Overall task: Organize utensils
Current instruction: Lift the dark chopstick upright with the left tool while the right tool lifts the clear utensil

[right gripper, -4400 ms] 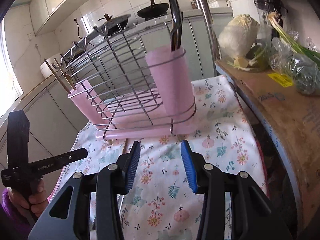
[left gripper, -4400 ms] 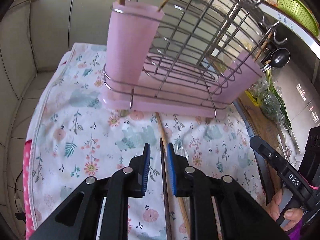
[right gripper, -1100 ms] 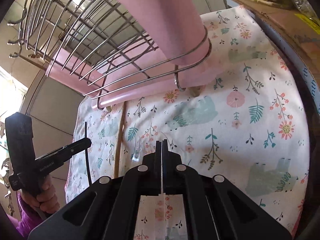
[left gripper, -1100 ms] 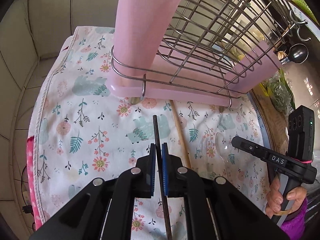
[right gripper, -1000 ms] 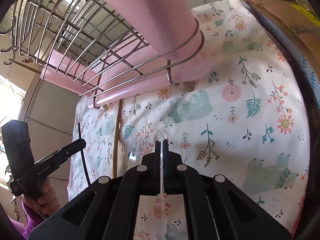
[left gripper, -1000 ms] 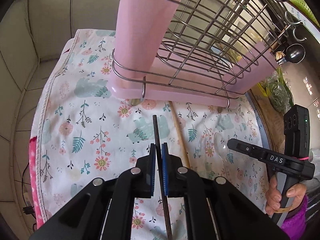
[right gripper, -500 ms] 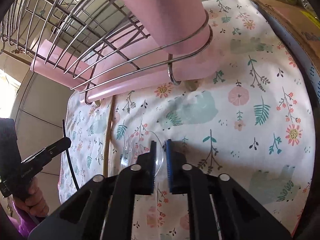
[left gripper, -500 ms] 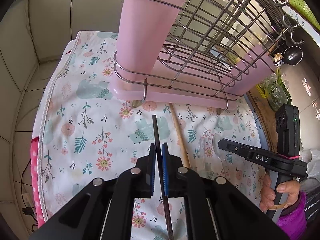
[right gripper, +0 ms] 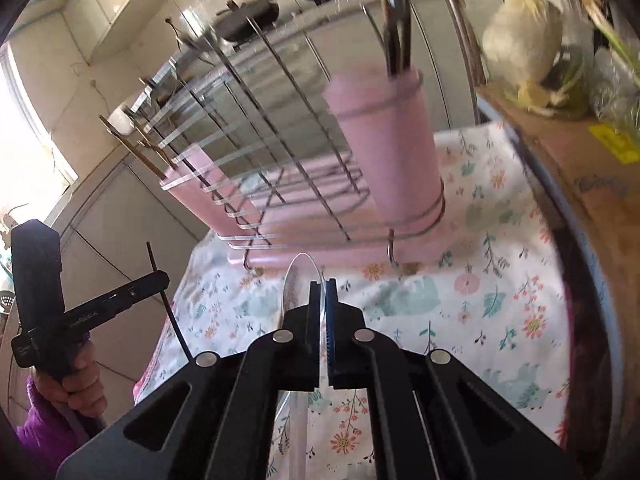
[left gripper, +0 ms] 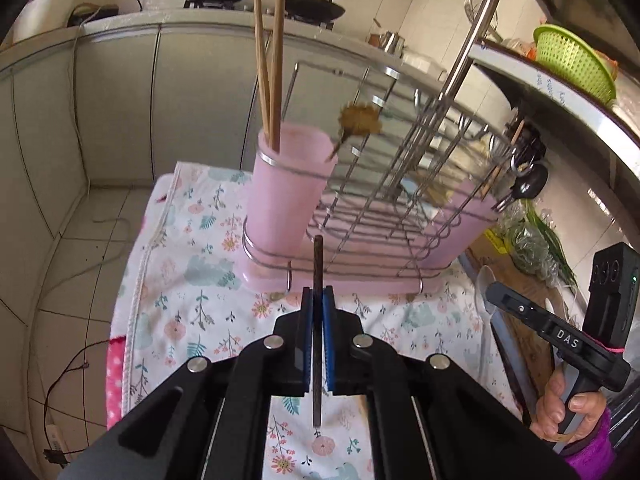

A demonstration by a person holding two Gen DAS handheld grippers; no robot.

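Left gripper (left gripper: 317, 312), lower centre of my left view: pads clamped on a dark chopstick (left gripper: 318, 264) that points up toward the pink utensil cup (left gripper: 286, 196) of the wire rack (left gripper: 400, 184). Right gripper (right gripper: 323, 304), lower centre of my right view: jaws pinched on a clear plastic spoon (right gripper: 298, 276), raised above the floral cloth (right gripper: 460, 292), below the second pink cup (right gripper: 384, 148).

Bright daylight; window (right gripper: 24, 128) blown out at right-wrist view's left edge. That view motion-blurred, cabbage (right gripper: 524, 36) smeared. Fisheye bends edges; dark vignetted corners.
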